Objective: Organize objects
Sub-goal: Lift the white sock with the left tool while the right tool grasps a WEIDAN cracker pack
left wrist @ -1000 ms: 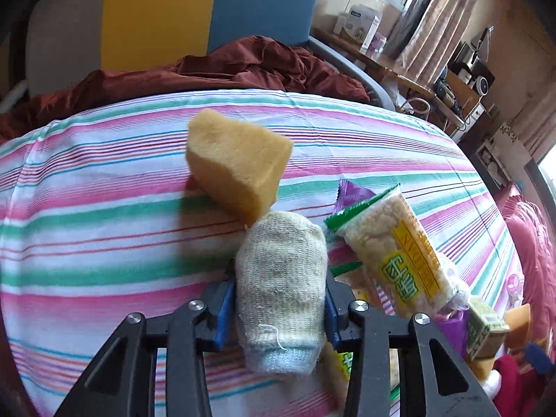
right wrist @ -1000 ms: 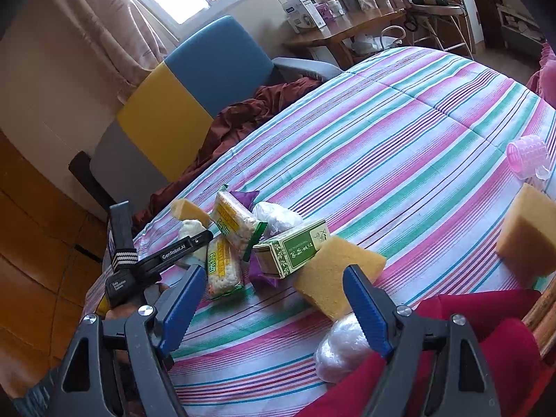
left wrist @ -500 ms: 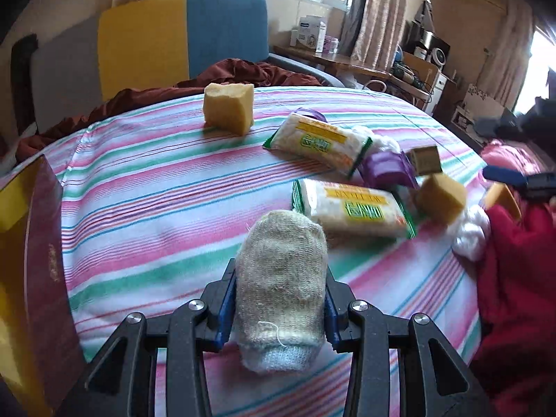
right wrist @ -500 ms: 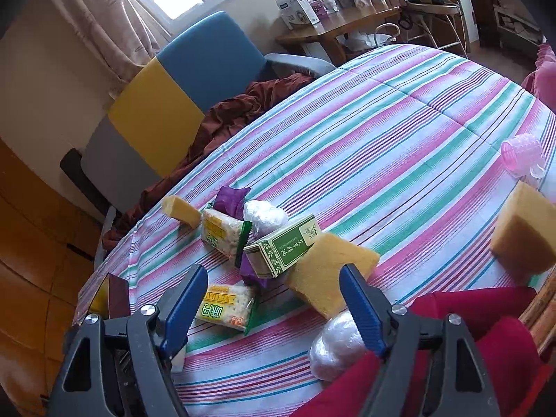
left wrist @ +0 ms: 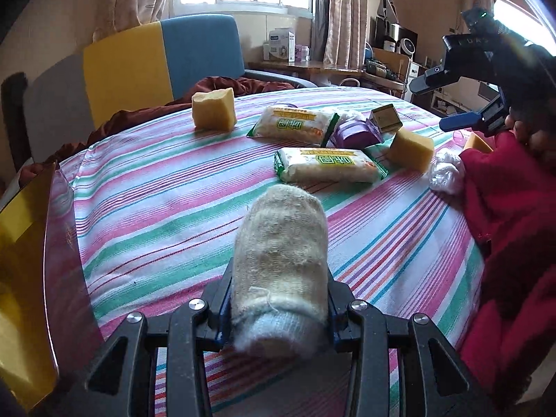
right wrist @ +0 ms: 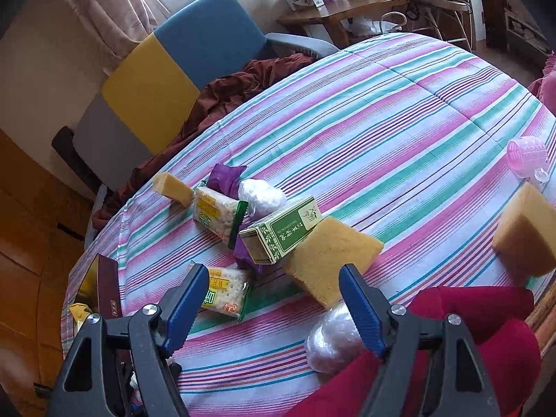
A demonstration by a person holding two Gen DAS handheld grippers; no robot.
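The left gripper clamps a rolled beige sock between its blue pads, the roll standing out along the fingers above the striped bedspread. At the left edge of that view stands an open dark red box with a yellow inside, just beside the gripper. Farther out on the spread lie two packets of crackers, one behind the other, with a yellow sponge block near the far edge and a second sponge to the right, close to a ball of clear plastic wrap and a heap of red cloth.

The right gripper hangs over the same clutter with its jaws apart and nothing between them; they have just been closing a little. Between its fingers, lower on the spread, sit the nearer cracker packet and a large sponge, which touches a green and cream carton. A purple wrapper and a second wad of clear wrap lie behind the carton. A pink ribbed plastic cup rests on its side well to the right, near another sponge. A chair upholstered in yellow, blue and grey stands beyond the bed.
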